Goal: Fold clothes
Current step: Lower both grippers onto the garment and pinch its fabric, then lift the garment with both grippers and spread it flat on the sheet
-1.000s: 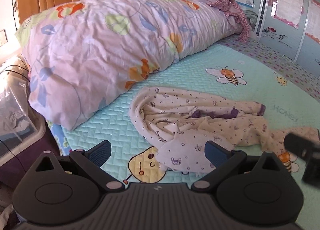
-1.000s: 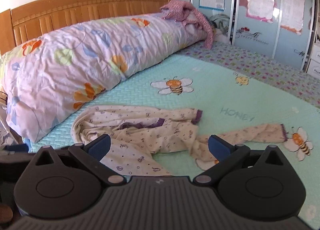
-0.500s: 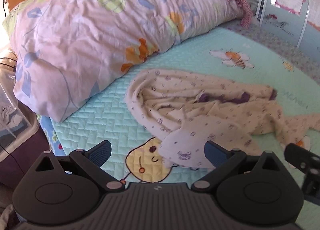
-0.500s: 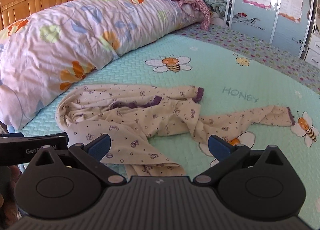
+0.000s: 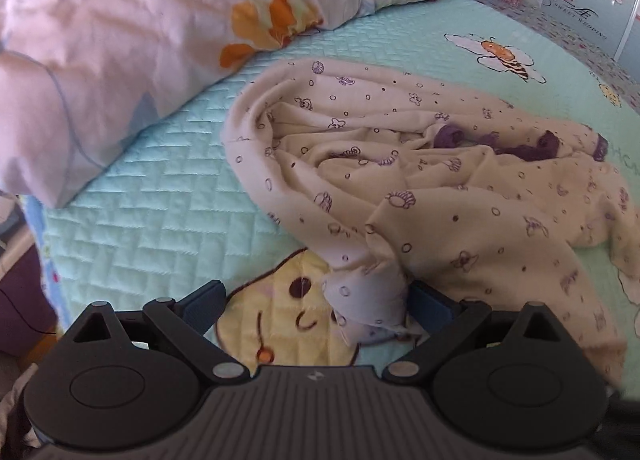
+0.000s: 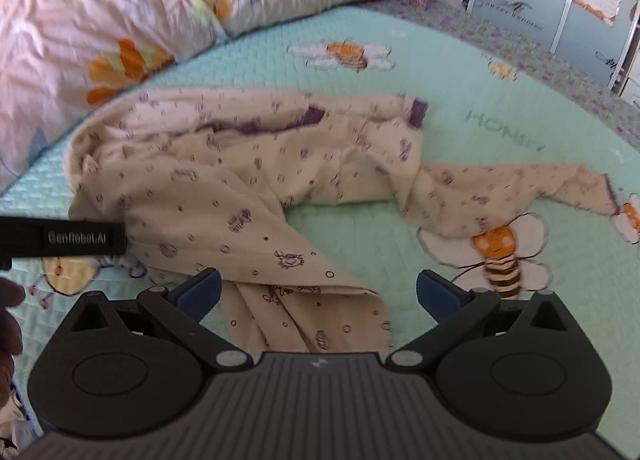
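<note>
While the left gripper (image 5: pixel 312 304) sits low over the near edge of the bed (image 5: pixel 160 219), its jaws stand wide apart and a bunched corner of the cream pyjama garment (image 5: pixel 440 187) lies between them, close against the right-hand pad; nothing is clamped. From this left wrist view the garment is a crumpled heap on the mint quilted bedspread, purple trim showing near its far side, one fold draped over a yellow cartoon face (image 5: pixel 280 312) printed on the cover. A big floral duvet (image 5: pixel 140 39) fills the upper left, just beside the garment. The right gripper does not show clearly here.

Over to the right wrist view: the right gripper (image 6: pixel 318 292) hovers low too, jaws spread wide, with a trouser-like end of the garment (image 6: pixel 240 179) running straight between them and under the body of the tool, again ungripped. This camera shows what the other misses: a long piece stretching out to the right, ending at a purple cuff beside a printed bee (image 6: pixel 500 248), and the word HONEY on the cover. At the left edge a black bar of the left gripper (image 6: pixel 60 238) lies against the cloth. Motion blur softens the print.
</note>
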Demonstrator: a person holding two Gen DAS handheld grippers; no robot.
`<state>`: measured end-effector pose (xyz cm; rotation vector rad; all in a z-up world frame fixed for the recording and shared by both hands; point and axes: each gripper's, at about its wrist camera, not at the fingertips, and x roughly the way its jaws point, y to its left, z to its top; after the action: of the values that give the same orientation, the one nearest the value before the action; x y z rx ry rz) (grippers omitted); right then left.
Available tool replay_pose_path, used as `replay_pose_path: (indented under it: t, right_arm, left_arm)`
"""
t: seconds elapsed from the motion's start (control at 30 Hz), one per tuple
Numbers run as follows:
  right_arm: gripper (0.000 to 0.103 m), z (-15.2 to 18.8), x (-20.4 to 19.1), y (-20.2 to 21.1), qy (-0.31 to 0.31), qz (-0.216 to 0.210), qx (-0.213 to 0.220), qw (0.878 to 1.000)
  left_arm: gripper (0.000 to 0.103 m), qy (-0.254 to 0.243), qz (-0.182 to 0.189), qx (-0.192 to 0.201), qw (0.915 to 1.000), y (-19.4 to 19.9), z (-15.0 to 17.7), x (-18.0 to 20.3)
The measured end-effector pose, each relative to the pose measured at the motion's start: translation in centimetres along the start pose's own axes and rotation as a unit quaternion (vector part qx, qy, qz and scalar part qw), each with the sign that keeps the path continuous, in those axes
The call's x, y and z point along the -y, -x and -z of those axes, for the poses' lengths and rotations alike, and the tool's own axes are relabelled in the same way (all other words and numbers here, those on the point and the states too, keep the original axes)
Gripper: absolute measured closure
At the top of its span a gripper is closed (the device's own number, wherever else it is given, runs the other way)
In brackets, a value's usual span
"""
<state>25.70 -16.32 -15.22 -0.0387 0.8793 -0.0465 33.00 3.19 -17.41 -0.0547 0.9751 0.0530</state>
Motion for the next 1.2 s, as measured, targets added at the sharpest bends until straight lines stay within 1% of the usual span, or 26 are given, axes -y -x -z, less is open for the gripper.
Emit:
replay_pose_path:
  t: [0.13, 0.17, 0.23, 0.27, 0.33, 0.4, 0.43, 0.47, 0.5, 0.57, 0.63, 0.67, 0.73, 0.8, 0.83, 0.87, 0.9, 0.93, 0.97, 1.0, 1.03, 1.1, 1.13, 1.2]
  right_arm:
    - [0.000, 0.3, -0.8, -2.4, 0.005, -0.006, -0.016, 1.000]
    - [0.000, 0.3, -1.0, -2.9, 0.005, -0.008, -0.020, 1.000]
    - [0.000, 0.3, -1.3, -3.4, 0.005, -0.011, -0.027, 1.000]
    - [0.000, 0.4, -1.4, -3.4, 0.006, -0.013, -0.025, 1.000]
    - [0.000, 1.1, -1.7, -2.5, 0.008, -0.021, -0.005, 1.000]
    - [0.000, 2.0, -2.2, -1.4, 0.016, -0.042, 0.029, 0.999]
    - [0.000, 2.1, -2.6, -1.4, 0.021, -0.051, 0.034, 0.998]
    - [0.004, 2.1, -3.1, -1.7, 0.027, -0.056, 0.032, 0.998]
    - [0.013, 2.0, -3.5, -2.0, 0.028, -0.059, 0.031, 0.997]
    - [0.014, 1.7, -3.8, -2.6, 0.017, -0.055, 0.035, 0.998]
    - [0.015, 1.4, -4.0, -3.1, 0.008, -0.052, 0.036, 0.998]
    - [0.015, 1.3, -4.0, -3.4, 0.004, -0.052, 0.033, 0.998]
    - [0.019, 1.1, -4.0, -3.7, 0.006, -0.054, 0.035, 0.998]
    - [0.036, 1.0, -3.8, -3.6, 0.009, -0.064, 0.039, 0.997]
    - [0.041, 0.9, -3.6, -3.5, 0.007, -0.069, 0.040, 0.997]
    - [0.051, 0.9, -3.5, -3.4, 0.007, -0.069, 0.041, 0.997]
    - [0.062, 0.9, -3.4, -3.4, 0.008, -0.065, 0.043, 0.997]
    - [0.071, 0.9, -3.3, -3.3, 0.010, -0.060, 0.045, 0.997]
    - [0.077, 0.9, -3.2, -3.2, 0.012, -0.054, 0.047, 0.997]
    - [0.081, 0.9, -3.0, -3.1, 0.010, -0.052, 0.049, 0.997]
    - [0.083, 0.9, -2.9, -2.8, 0.005, -0.055, 0.052, 0.997]
    - [0.085, 0.8, -2.6, -2.2, -0.003, -0.058, 0.061, 0.996]
    - [0.085, 0.9, -2.7, -1.7, -0.002, -0.059, 0.070, 0.996]
    - [0.086, 0.9, -2.6, -0.5, -0.007, -0.063, 0.083, 0.995]
  left_arm:
    - [0.000, -0.003, 0.001, 0.004, 1.0000, -1.1, -0.7, 0.2]
    - [0.001, 0.003, 0.003, 0.010, 0.9999, -0.8, -0.5, -0.3]
    - [0.010, 0.017, 0.006, 0.022, 0.9996, -0.2, -0.2, -1.4]
    - [0.011, 0.024, 0.008, 0.028, 0.9993, 0.1, -0.1, -1.9]
    - [0.011, 0.037, 0.011, 0.040, 0.9984, 0.7, 0.3, -3.0]
    - [0.010, 0.051, 0.015, 0.052, 0.9973, 1.3, 0.6, -4.1]
    - [0.010, 0.058, 0.017, 0.057, 0.9965, 1.6, 0.7, -4.6]
    - [0.010, 0.064, 0.018, 0.063, 0.9958, 1.8, 0.8, -5.1]
    - [0.011, 0.064, 0.013, 0.063, 0.9959, 1.7, 0.3, -5.3]
    - [0.010, 0.075, 0.009, 0.076, 0.9943, 2.2, -0.3, -5.9]
    - [0.006, 0.080, 0.002, 0.085, 0.9931, 2.2, -0.4, -5.9]
    - [0.006, 0.071, 0.005, 0.079, 0.9943, 1.6, -0.6, -5.6]
    - [0.007, 0.050, 0.008, 0.063, 0.9967, 0.3, -1.0, -4.7]
    - [0.008, 0.032, 0.007, 0.047, 0.9983, -0.8, -1.3, -3.7]
    - [0.008, 0.032, 0.011, 0.049, 0.9982, -0.9, -1.5, -3.5]
    - [0.009, 0.032, 0.014, 0.050, 0.9981, -0.9, -1.6, -3.3]
    - [0.016, 0.032, 0.018, 0.052, 0.9980, -0.9, -1.8, -3.1]
    - [0.030, 0.032, 0.022, 0.054, 0.9978, -1.0, -1.9, -2.9]
    - [0.039, 0.031, 0.026, 0.055, 0.9976, -1.0, -2.1, -2.7]
    - [0.057, 0.028, 0.039, 0.054, 0.9974, -0.8, -2.0, -2.4]
    - [0.075, 0.024, 0.052, 0.053, 0.9969, -0.6, -2.0, -2.1]
    - [0.087, 0.016, 0.068, 0.051, 0.9962, -0.2, -1.8, -1.7]
    - [0.090, 0.018, 0.075, 0.051, 0.9957, 0.1, -1.6, -1.7]
    - [0.092, 0.023, 0.090, 0.050, 0.9945, 0.7, -1.2, -1.6]
